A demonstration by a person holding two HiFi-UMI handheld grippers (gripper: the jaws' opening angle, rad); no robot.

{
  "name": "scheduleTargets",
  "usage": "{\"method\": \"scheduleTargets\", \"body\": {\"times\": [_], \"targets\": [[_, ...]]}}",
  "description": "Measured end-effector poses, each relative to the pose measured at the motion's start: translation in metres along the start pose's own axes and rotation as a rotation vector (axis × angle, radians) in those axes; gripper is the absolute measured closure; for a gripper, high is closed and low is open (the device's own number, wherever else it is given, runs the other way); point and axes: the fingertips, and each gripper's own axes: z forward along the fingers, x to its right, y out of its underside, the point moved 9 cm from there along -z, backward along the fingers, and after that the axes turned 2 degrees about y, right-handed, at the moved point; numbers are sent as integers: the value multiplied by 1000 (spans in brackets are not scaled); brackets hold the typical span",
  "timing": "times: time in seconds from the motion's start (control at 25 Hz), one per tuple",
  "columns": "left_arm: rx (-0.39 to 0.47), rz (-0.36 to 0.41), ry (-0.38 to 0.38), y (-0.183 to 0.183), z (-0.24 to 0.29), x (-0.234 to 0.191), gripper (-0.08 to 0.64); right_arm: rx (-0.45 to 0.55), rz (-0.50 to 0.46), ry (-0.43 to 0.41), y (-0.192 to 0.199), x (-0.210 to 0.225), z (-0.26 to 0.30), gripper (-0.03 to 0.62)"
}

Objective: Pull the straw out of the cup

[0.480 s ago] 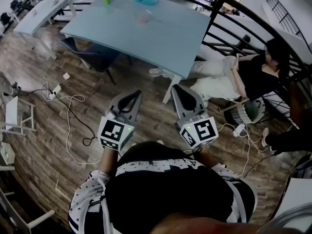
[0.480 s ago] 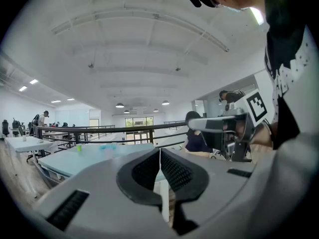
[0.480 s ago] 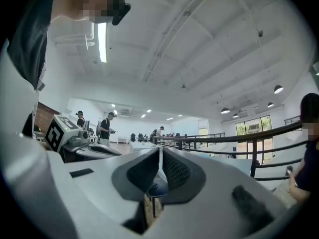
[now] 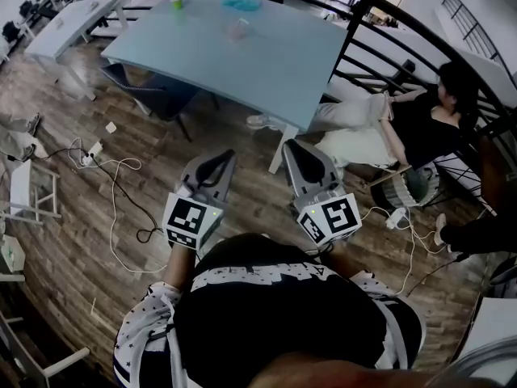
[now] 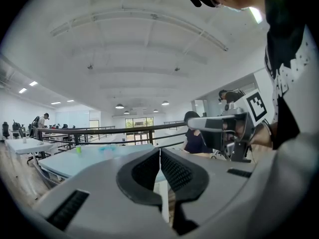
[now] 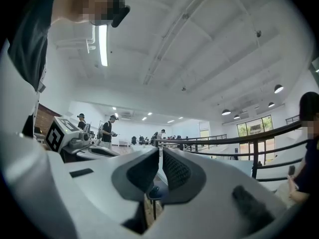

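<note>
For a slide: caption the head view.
Left gripper and right gripper, shut and empty, short of the table with the cup.

Pale blue desk [image 4: 275,63], small green cup [image 4: 176,1] far left on it, brown plank floor [image 4: 73,241], grey left tool [image 4: 220,157] and right tool [image 4: 292,147], black-and-white square markers.

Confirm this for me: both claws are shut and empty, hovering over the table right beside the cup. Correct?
Not quite. Both claws are shut and empty, but they hang over the wood floor, short of the table. The head view shows the left claw and right claw well away from the cup.
</note>
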Motion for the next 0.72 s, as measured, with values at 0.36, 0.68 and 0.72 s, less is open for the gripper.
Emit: {"method": "scheduleTargets", "body": {"times": [0.36, 0.68, 0.72], "targets": [[0, 2, -19, 0, 12, 15, 546, 17, 4, -9, 4, 18, -10, 554], [-14, -19, -49, 15, 22, 35, 546, 1, -7, -51, 20, 31, -22, 554], [-15, -20, -54, 16, 22, 38, 546, -2, -9, -53, 21, 33, -24, 554]]}}
